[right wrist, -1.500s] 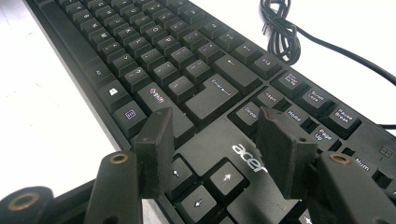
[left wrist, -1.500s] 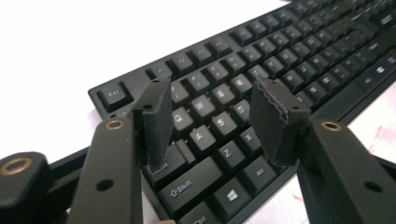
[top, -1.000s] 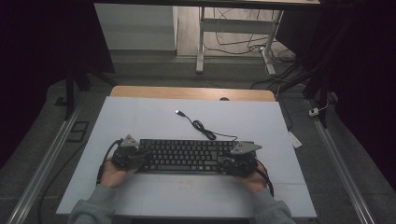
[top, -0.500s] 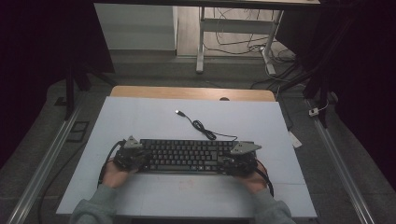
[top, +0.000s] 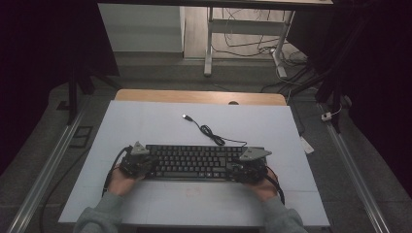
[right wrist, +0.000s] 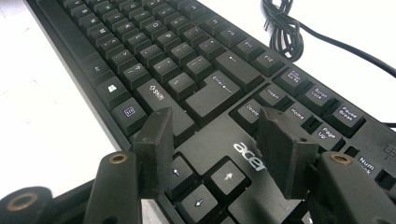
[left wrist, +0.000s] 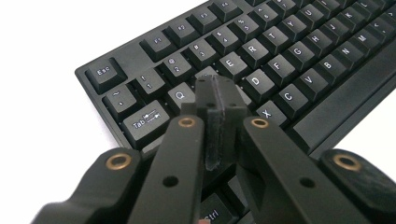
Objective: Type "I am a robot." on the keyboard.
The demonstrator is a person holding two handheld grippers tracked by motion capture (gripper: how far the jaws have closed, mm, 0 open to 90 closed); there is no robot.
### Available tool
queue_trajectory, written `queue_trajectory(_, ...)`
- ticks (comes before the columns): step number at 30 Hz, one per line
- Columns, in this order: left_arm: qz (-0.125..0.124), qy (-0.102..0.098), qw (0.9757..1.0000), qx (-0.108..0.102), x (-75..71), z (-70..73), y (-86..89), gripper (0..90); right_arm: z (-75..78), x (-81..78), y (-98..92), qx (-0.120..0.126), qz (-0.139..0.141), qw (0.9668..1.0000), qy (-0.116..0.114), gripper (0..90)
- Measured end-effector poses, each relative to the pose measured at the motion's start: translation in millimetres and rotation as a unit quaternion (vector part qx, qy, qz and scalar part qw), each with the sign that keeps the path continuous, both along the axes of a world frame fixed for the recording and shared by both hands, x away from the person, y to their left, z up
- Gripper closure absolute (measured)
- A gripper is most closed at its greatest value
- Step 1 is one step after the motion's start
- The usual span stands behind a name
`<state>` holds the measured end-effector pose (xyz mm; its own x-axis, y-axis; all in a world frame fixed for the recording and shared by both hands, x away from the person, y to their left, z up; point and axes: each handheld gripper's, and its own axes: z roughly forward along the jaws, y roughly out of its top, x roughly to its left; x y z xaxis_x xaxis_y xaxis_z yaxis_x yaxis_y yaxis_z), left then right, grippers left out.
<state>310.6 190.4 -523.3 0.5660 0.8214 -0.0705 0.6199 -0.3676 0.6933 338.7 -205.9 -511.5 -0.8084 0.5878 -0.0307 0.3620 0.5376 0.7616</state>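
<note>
A black Acer keyboard (top: pixel 194 162) lies across the white tabletop, and its cable (top: pixel 209 131) coils away toward the back. My left gripper (top: pixel 145 164) is at the keyboard's left end. In the left gripper view its jaws (left wrist: pixel 217 93) are shut, pad against pad with nothing between them, and the tip is over the keys (left wrist: pixel 280 60) near Q and S. My right gripper (top: pixel 244 170) is at the right end. Its jaws (right wrist: pixel 212 126) stand open just above the arrow keys and the Acer logo, and they hold nothing.
The white board (top: pixel 145 126) has a wooden strip (top: pixel 194 96) along its far edge. The cable's USB plug (top: pixel 185 116) lies loose behind the keyboard. Metal rails (top: pixel 48 165) run along both sides of the table. Desk legs and floor cables (top: pixel 243 43) lie beyond.
</note>
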Motion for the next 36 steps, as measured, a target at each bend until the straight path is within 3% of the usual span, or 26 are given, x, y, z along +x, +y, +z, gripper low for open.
queue_trajectory(24, -0.006, 0.002, 1.0, 0.005, 0.4, -2.9, -3.0, 88.4, -1.4, 0.0, 1.6, -0.005, 0.003, 1.0, 0.002, 46.0)
queue_trajectory(36, -0.008, -0.009, 0.9999, -0.003, -2.5, 3.6, -5.0, 88.3, -1.9, 0.2, 1.8, -0.01, 0.001, 0.9999, 0.002, 46.1)
